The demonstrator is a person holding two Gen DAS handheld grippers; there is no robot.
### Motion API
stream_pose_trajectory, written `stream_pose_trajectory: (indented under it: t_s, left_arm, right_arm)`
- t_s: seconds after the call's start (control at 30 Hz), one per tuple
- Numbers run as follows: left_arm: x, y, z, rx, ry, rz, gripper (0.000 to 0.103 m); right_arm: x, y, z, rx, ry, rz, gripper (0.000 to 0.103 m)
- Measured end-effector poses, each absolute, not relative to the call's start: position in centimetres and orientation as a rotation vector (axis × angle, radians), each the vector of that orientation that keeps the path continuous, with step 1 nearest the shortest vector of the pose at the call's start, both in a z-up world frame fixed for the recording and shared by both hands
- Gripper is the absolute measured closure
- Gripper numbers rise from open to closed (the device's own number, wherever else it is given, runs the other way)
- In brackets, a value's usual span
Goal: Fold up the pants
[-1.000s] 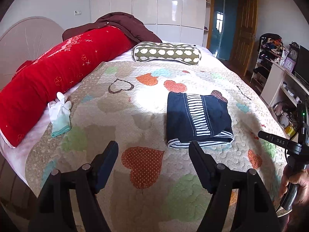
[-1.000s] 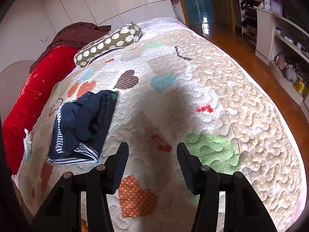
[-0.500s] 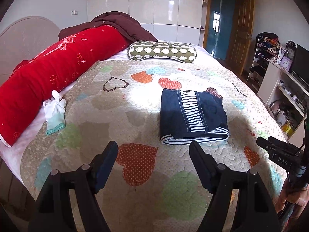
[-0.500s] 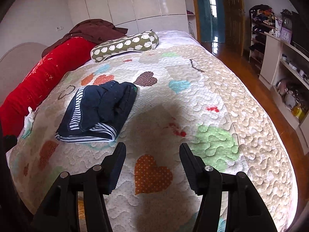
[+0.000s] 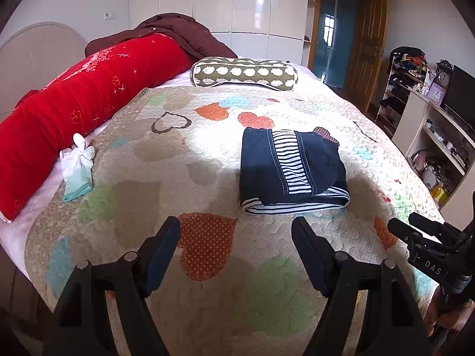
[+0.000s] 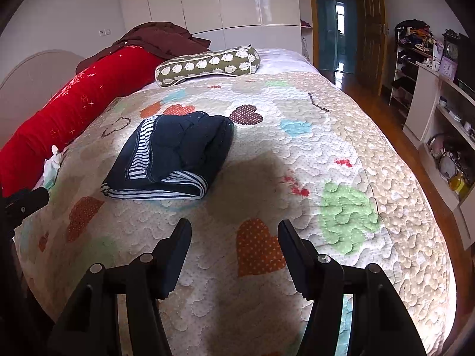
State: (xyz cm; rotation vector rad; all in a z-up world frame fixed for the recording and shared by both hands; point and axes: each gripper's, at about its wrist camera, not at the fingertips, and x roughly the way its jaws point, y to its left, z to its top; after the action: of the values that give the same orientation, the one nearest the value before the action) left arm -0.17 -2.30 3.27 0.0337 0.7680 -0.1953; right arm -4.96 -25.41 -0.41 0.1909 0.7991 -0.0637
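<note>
On quilted heart-patterned bedspread (image 5: 207,163): navy pants (image 5: 292,169), folded to a thick rectangle, striped knit lining and waistband showing; red bolster (image 5: 89,95) and spotted olive cushion (image 5: 243,72) beyond; left gripper (image 5: 236,237) and right gripper (image 6: 234,237) both wide open, empty, short of the pants.

"das", apparently, on the right gripper (image 5: 427,262)
</note>
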Motion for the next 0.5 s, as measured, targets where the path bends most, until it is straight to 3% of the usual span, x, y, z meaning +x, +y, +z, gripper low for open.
stream_pose_trajectory:
  t_s: [0.5]
  left_arm:
    - [-0.9, -1.9, 3.8, 0.019, 0.703, -0.165, 0.021]
  right_arm:
    - [-5.7, -23.7, 0.1, 0.152, 0.785, -0.058, 0.034]
